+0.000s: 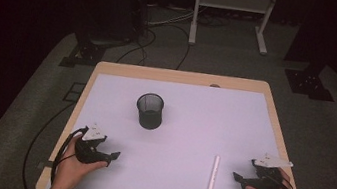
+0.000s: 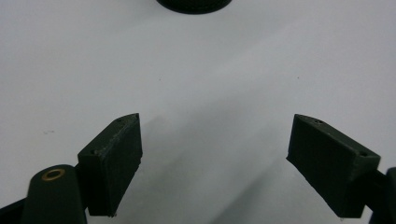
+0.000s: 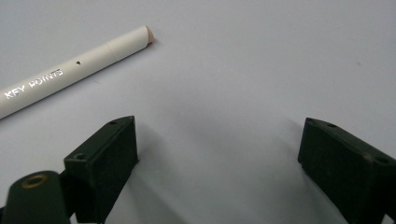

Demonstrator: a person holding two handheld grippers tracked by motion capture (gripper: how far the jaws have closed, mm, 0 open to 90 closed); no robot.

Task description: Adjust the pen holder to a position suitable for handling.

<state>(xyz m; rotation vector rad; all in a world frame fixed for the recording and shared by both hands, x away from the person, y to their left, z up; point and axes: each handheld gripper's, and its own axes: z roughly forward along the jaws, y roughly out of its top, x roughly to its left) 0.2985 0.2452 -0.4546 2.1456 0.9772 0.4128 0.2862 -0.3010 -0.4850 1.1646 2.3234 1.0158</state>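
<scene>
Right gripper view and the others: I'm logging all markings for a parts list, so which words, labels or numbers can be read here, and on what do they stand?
"KEY POINTS" – printed in pale letters along the barrel of the white pen lying on the white table sheet.
Black mesh pen cup: no lettering to be seen.
Grey plates on the tongs: any marks are too small to read.

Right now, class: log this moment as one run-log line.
left tongs: open, empty | right tongs: open, empty | white pen: flat on table, beside right tongs | mesh cup: upright, mid-table
</scene>
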